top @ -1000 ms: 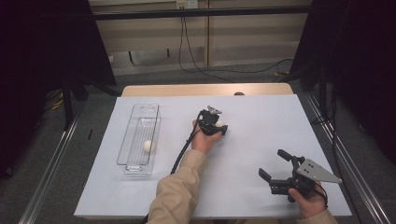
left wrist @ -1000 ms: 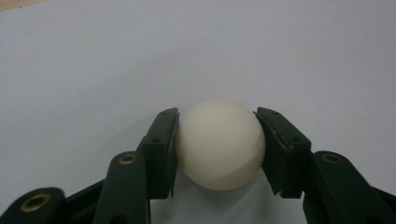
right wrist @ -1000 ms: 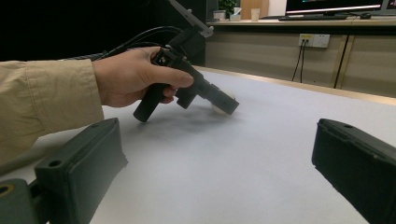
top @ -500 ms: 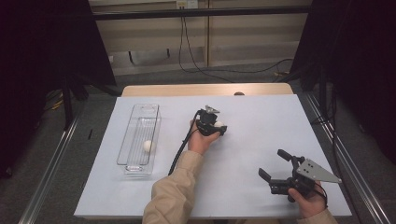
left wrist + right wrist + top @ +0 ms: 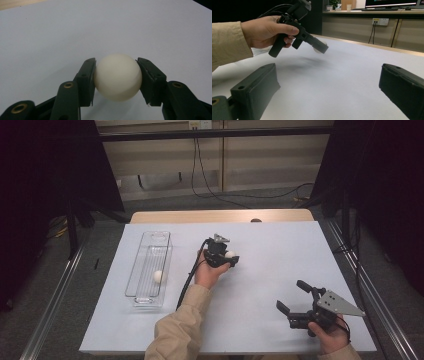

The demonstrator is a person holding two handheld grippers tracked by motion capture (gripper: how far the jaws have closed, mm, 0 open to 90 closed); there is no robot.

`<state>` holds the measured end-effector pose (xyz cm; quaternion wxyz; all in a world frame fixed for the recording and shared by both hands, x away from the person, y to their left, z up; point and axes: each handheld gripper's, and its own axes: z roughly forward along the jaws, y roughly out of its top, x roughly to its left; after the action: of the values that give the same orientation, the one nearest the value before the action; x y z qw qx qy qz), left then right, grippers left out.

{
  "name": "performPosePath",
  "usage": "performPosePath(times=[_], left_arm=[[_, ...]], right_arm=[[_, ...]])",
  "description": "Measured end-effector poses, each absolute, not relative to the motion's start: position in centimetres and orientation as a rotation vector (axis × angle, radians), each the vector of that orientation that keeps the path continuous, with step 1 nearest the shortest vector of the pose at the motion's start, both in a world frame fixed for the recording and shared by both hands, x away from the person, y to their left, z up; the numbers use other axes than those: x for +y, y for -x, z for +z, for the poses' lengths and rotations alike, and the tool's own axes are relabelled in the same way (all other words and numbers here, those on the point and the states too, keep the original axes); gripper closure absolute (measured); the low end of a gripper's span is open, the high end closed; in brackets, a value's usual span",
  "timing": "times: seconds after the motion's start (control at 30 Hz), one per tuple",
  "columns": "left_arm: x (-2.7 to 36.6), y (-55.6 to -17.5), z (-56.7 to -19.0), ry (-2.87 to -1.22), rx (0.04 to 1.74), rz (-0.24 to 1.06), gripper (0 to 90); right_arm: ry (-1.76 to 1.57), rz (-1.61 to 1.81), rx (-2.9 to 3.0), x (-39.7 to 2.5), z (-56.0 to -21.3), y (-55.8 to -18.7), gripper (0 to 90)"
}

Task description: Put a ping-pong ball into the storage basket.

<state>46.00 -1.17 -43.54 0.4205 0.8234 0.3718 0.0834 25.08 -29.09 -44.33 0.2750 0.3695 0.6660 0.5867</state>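
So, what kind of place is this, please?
Probably a lab or office test bench, not a home. A white table stands between dark side screens, wall sockets and loose cables run behind it, and a desk with a monitor appears in the right gripper view.

Hidden for the most part in the high view behind the left gripper (image 5: 226, 259): the white ball (image 5: 230, 254), with just a pale sliver peeking past the jaws. Half masked in the right gripper view too, a blurred pale patch at the far jaw tip, and in the left gripper view covered on both flanks by the pads (image 5: 88, 75), underside cut from sight. Cropped by the bottom edge of the high view: the sleeve (image 5: 177, 330) and the right hand (image 5: 330, 337).
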Motion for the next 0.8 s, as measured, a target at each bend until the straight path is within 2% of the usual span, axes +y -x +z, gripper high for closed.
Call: performPosePath(times=[0.8], left_arm=[[1.0,-45.0,-42.8,-2.054,0.925,0.217,51.1]], right_arm=[[-0.998,1.574,1.788,-29.1,-44.4,-25.1,1.5]])
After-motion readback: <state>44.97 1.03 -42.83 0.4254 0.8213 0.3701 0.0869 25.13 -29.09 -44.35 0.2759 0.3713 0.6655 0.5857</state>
